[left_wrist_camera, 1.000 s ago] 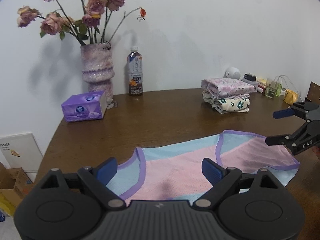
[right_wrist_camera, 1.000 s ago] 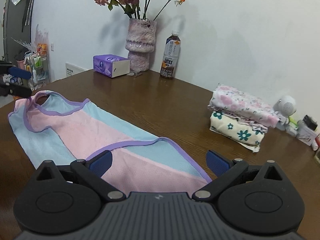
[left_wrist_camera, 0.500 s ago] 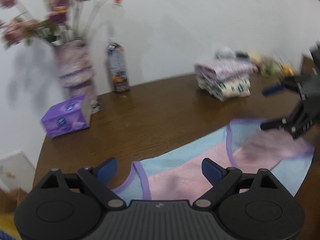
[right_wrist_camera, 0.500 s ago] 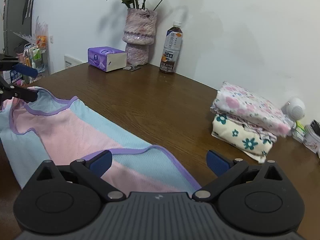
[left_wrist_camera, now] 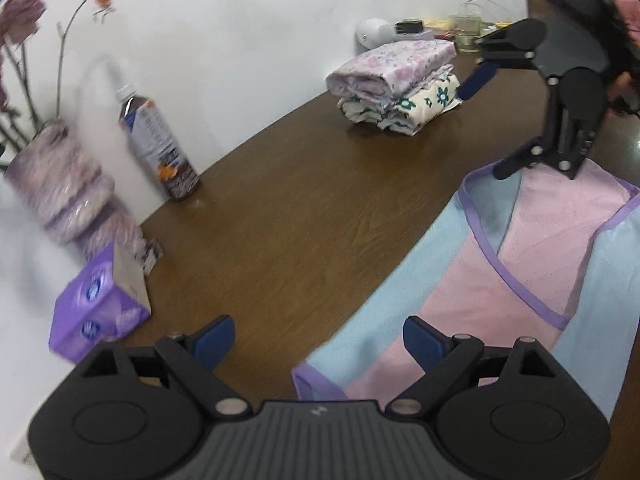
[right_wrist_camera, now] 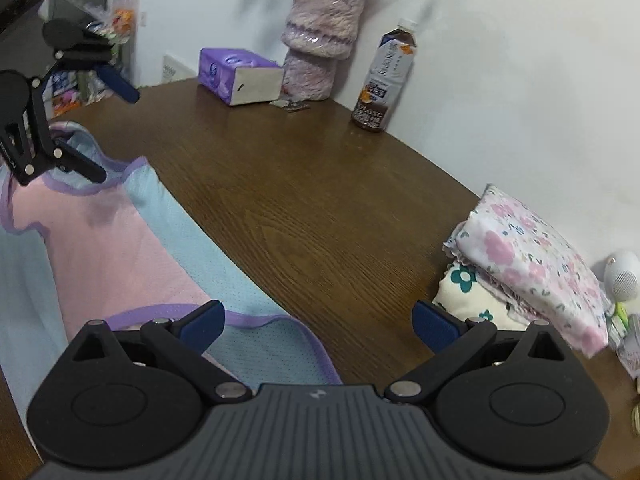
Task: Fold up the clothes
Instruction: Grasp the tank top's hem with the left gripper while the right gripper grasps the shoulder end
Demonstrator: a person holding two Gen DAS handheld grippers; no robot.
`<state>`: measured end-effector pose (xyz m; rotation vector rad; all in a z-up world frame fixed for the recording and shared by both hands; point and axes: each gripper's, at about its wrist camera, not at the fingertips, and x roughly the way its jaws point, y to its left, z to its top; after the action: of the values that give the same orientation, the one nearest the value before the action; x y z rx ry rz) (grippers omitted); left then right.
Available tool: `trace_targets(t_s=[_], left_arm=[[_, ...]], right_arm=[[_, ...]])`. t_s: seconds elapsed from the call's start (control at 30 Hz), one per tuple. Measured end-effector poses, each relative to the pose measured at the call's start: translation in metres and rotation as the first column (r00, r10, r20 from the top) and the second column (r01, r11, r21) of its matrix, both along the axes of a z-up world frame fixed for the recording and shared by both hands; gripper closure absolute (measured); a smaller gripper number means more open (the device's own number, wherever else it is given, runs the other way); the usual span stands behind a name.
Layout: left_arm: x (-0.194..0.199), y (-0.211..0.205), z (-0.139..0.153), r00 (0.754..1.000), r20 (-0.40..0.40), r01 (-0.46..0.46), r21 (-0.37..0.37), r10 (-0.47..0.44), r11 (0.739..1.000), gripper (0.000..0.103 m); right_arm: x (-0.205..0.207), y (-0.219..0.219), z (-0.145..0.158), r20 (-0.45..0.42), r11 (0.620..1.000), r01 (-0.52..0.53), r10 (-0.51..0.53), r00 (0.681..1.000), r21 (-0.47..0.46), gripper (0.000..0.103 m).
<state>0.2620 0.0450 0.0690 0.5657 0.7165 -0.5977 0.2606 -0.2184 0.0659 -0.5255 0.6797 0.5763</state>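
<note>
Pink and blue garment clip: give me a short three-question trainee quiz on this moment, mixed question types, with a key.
1. True or false: the pink and blue garment lies spread on the wooden table.
2. Multiple choice: the folded clothes stack holds A) one piece B) at least two pieces C) none.
3. Fill in: both the left gripper and the right gripper have their jaws ____.

Key: 1 true; 2 B; 3 open.
</note>
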Motion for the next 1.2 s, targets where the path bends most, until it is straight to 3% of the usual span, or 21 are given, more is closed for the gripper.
trace_targets(t_s=[0.13,0.3,0.5,0.7,0.97,1.07,1.17,1.2], left_arm=[[0.016,0.0,0.0,0.998,-0.022,0.064,0.016,-0.063,0.998,0.019],[0.041,-0.001,-0.018,0.977,-0.176,0.123,-0.016,-0.124,0.992,0.048],[0.059,0.007,-0.031,0.942,-0.293,0.168,-0.003,-0.162,0.986,0.073],[0.077,0.028,-0.029,0.919,-0.363,0.131,-0.085,-0.153,0.988,0.074],[0.076,0.029,-0.035,0.906,-0.394,0.161,-0.026,-0.158,0.987,0.077],[0.077,0.027,-0.035,0.908,-0.391,0.16,-0.007,-0.15,0.987,0.097],[0.07,0.023,-0.036,0.912,-0.376,0.181,0.007,-0.165,0.983,0.1],[0.065,0.022,-0.037,0.917,-0.36,0.191,0.017,-0.172,0.981,0.1]], right_arm=[[0.021,0.0,-0.001,-0.023,0.999,-0.034,0.033,0.999,-0.032,0.01],[0.048,-0.002,-0.006,-0.127,0.996,-0.09,0.09,0.988,0.01,0.02],[0.068,-0.001,-0.023,-0.273,0.986,-0.159,0.165,0.948,0.045,0.04],[0.086,0.002,-0.031,-0.351,0.98,-0.172,0.198,0.915,0.103,0.058],[0.084,0.01,-0.036,-0.365,0.972,-0.231,0.234,0.901,0.053,0.062],[0.082,0.013,-0.035,-0.37,0.971,-0.237,0.232,0.9,0.033,0.064],[0.078,0.015,-0.033,-0.371,0.968,-0.248,0.24,0.897,0.025,0.076],[0.075,0.017,-0.033,-0.371,0.966,-0.256,0.246,0.896,0.024,0.085]])
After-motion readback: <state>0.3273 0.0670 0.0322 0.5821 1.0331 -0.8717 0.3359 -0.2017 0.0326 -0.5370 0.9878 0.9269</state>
